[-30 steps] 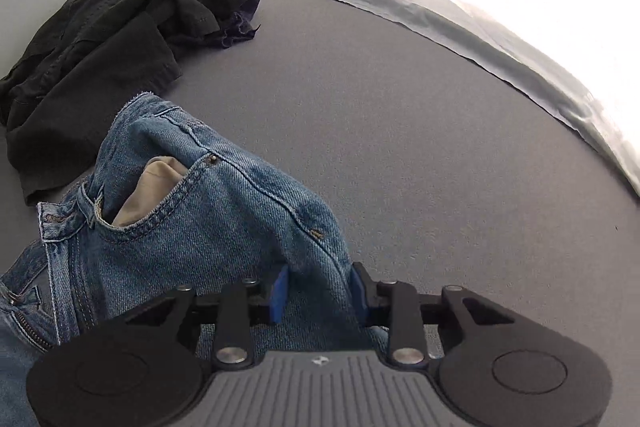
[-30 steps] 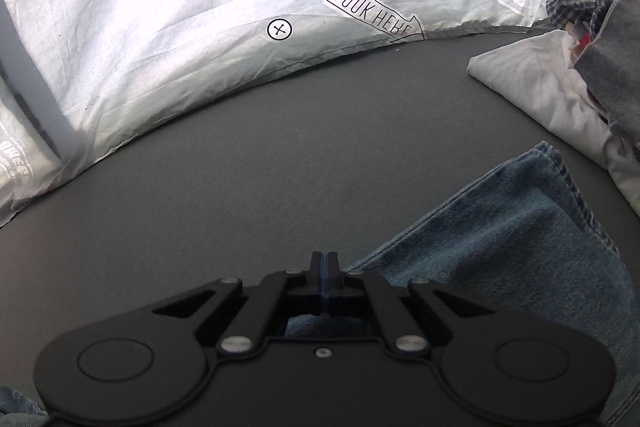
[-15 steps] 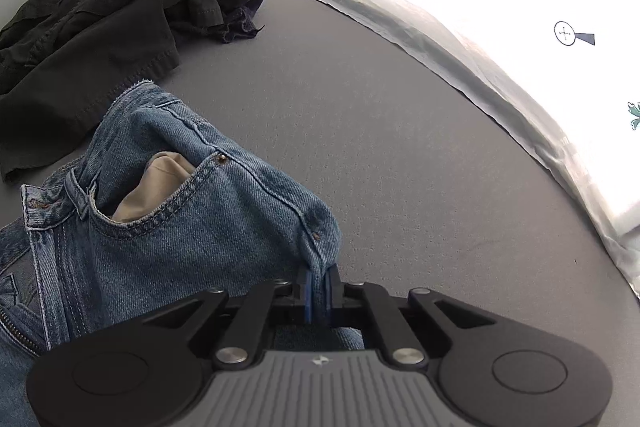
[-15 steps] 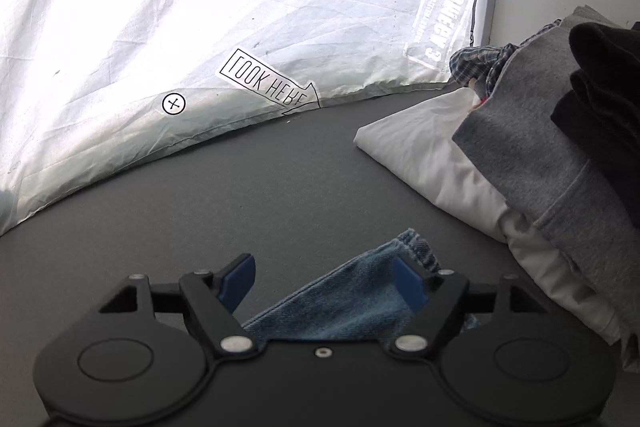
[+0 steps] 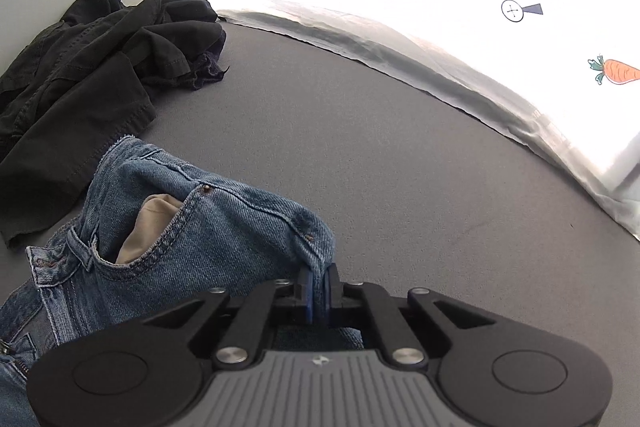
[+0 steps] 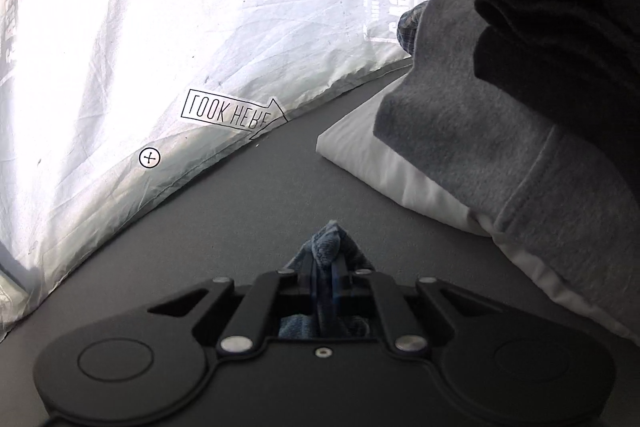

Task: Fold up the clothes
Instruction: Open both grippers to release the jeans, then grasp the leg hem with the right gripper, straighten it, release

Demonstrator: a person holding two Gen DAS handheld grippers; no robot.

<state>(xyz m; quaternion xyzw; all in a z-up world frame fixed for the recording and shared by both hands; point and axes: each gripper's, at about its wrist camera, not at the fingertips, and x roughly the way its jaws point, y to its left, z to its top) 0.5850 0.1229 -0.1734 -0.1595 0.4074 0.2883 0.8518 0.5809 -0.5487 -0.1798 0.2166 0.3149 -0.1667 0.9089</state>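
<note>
Grey tabletop [image 5: 360, 155], white backdrop [image 6: 160, 27]; L tongs [image 5: 318, 285] & R tongs [image 6: 322, 277] clamp jeans [image 5: 200, 247].

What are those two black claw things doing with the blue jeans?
A person holding a claw in each hand is folding clothes. The left claw is pinched shut on a fold of the jeans near the front pocket. The right claw has just closed on another bunch of the denim. The jeans lie on a grey table, with a crumpled black garment to one side and a stack of clothes to the other.
</note>
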